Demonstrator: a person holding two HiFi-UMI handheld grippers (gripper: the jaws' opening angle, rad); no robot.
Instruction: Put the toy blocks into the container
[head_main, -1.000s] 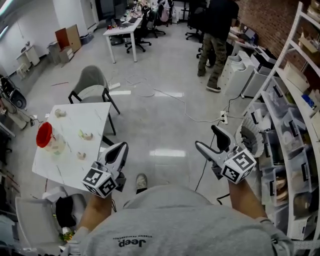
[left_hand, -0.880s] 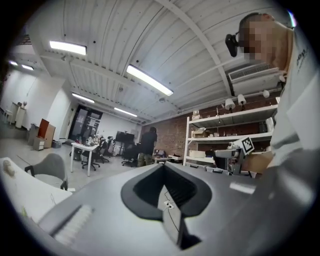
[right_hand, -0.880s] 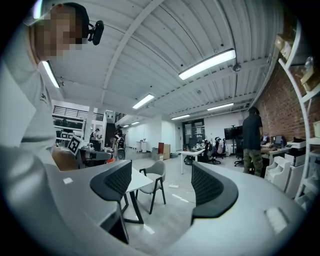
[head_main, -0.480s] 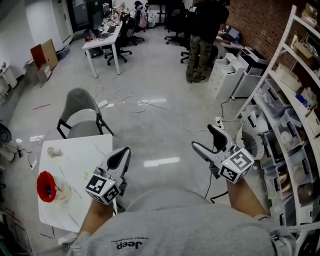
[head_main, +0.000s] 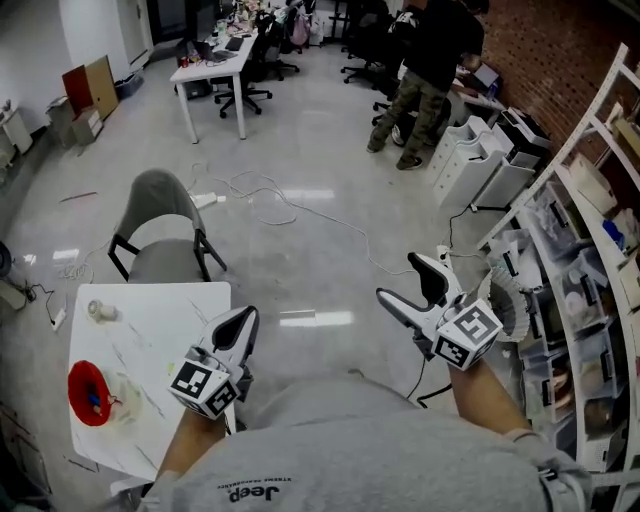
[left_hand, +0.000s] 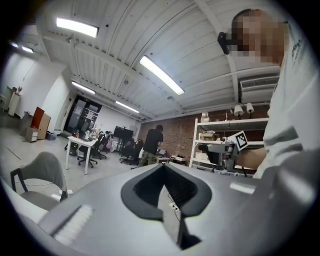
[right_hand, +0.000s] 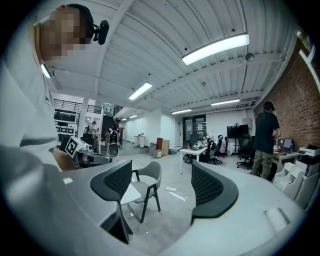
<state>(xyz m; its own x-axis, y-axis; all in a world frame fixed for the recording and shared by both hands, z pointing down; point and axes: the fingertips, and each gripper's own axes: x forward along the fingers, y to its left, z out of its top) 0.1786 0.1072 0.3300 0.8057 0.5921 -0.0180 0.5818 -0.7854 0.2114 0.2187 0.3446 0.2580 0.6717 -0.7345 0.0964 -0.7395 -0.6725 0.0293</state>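
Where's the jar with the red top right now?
In the head view, the jar sits on the white table at the lower left, to the left of the left tongs.

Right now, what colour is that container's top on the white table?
Red; the round container top shows best in head view.

Container (head_main: 88, 393) red; table (head_main: 172, 318) white; chair (head_main: 158, 196) grey; brick wall (head_main: 560, 55) reddish-brown.

Bare table (head_main: 165, 335) beside the container (head_main: 90, 393); chair (head_main: 162, 218) at far edge.
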